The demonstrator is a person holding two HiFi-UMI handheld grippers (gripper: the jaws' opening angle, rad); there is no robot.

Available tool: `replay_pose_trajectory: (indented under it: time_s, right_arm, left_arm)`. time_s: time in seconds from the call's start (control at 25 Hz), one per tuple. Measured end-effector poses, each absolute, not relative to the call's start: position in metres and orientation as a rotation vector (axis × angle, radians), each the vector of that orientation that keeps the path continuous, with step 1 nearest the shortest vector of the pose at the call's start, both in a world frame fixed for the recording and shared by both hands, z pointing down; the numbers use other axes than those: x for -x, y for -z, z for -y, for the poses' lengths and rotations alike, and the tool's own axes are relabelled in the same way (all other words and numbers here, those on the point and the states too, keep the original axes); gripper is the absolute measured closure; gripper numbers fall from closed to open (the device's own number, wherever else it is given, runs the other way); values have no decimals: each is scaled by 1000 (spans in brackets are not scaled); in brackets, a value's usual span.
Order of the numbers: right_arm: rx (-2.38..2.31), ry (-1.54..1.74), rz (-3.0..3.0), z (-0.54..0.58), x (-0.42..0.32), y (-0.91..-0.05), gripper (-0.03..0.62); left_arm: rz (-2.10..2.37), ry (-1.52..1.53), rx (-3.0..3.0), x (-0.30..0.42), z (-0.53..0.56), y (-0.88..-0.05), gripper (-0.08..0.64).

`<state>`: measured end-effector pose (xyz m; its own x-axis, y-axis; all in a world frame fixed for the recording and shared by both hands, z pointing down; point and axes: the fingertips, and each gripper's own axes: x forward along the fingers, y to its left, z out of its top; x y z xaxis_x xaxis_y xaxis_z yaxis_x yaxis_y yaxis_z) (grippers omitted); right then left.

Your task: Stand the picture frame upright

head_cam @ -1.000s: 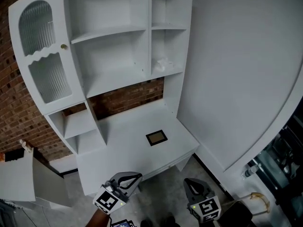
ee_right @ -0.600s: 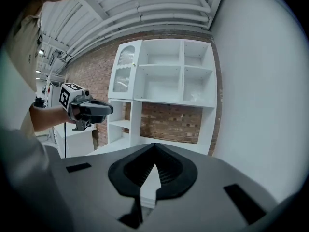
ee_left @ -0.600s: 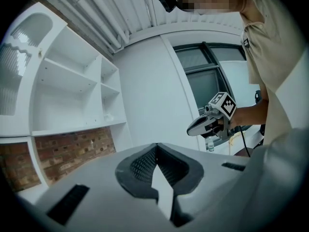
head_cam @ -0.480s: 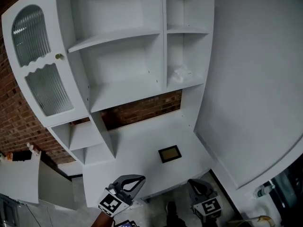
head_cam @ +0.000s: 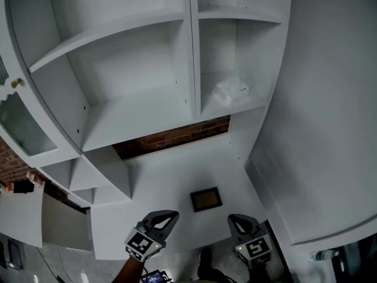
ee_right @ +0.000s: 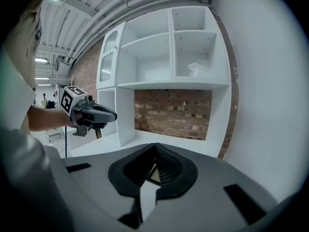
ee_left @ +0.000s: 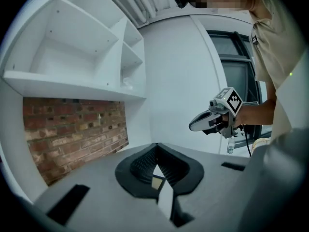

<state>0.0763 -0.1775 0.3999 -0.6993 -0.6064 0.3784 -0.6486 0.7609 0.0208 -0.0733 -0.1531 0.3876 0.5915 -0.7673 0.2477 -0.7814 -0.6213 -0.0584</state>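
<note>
The picture frame (head_cam: pixel 206 199) is seen lying flat on the white desk (head_cam: pixel 159 181), toward its near right corner, in front of the brick-backed recess (head_cam: pixel 177 137). It is touched by neither tool. The left gripper (head_cam: pixel 161 219) is held at the near desk edge, left of the frame, and the right gripper (head_cam: pixel 239 221) just near-right of it. Both are aimed toward the frame, which suggests an approach from two sides. The tongs of each are pressed together with nothing pinched. Since the frame lies flush, a raised edge will probably be needed first, and the jaws would have to be spread before any grip.
</note>
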Motion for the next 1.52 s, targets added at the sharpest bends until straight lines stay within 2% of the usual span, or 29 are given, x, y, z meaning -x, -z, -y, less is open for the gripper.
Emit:
replay_pose_trajectory:
  time_s: [0.56,0.76,0.92,1.24,1.36,1.52]
  right_arm:
    - [-791,-381,2394,334,-59,-591,587]
    - [-773,-474,2302,360,-53,-658,512]
    - [-741,-541,2228,365,-51,-703,502]
    - [-716,-611,2154,374,-49,-745,477]
    - [-701,-671,2150,370,-47,-751,477]
    - [-722,-760,2161,372,-46,-753,508]
  left_arm:
    - [1338,-446,-2288,82,282,-608,552]
    - [1324,-460,-2156,86,303,-666,526]
    - [1292,-474,-2080,83,312,-699,486]
    - [1267,-546,-1977,80,317,-737,471]
    - [1236,-546,-1954,74,316,-746,471]
    - [1221,-524,-1948,68,321,-749,471]
